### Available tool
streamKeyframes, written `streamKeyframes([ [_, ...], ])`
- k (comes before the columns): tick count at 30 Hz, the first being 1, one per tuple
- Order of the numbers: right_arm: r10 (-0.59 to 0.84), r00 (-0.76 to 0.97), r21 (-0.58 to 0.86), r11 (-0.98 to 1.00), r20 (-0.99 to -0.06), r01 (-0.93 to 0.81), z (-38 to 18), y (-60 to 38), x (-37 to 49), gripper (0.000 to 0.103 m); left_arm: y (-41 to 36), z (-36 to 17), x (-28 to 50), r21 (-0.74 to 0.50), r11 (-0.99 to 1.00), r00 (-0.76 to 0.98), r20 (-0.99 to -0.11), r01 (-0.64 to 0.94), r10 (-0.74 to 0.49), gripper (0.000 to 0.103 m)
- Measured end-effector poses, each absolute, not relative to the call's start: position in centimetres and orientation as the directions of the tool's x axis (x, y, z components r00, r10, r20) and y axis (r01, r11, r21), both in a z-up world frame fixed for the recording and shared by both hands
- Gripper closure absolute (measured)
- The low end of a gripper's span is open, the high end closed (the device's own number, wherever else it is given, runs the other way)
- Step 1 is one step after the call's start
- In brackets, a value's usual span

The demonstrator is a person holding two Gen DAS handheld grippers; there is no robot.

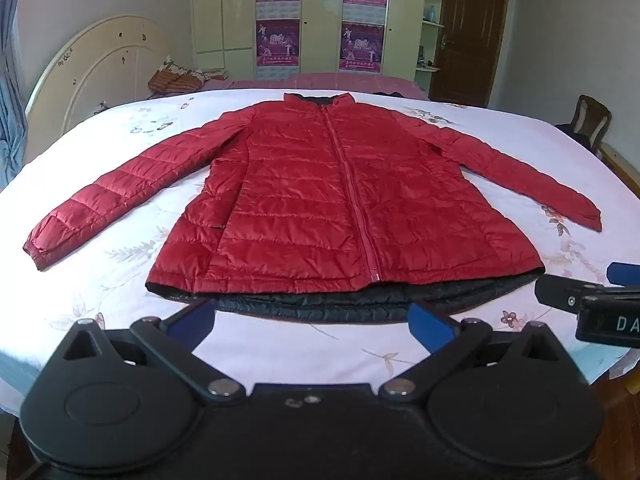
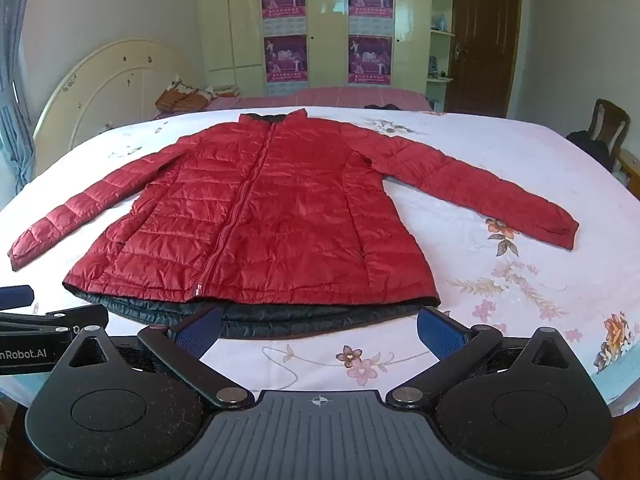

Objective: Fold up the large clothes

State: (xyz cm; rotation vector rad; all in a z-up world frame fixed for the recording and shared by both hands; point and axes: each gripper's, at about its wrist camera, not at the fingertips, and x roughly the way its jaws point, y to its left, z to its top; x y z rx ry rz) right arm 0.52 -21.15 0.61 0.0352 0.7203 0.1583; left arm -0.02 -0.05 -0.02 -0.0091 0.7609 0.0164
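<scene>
The red quilted jacket (image 1: 320,200) lies flat, zipped, sleeves spread, on the floral bedsheet (image 1: 100,312); it looks light, puffy and slick, so I judge the cuffs or hem corners the surest holds. Left gripper (image 1: 312,320) and right gripper (image 2: 320,330) hover wide and empty near the hem. Wardrobe (image 2: 240,20), door (image 2: 484,32) and chair (image 2: 608,128) stand beyond.

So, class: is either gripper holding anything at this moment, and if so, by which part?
Nothing is held. The left gripper and right gripper both stand open above the bed sheet, short of the red jacket.
</scene>
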Motion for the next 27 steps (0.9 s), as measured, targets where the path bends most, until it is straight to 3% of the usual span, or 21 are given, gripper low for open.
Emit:
streamKeyframes([
  [27, 0.158, 0.742, 0.088, 0.987, -0.651, -0.132, 0.66, -21.05, 0.63, 0.0, 0.65, 0.04, 0.41, 0.0, 1.0, 0.724, -0.689, -0.024, 0.018, 0.0],
])
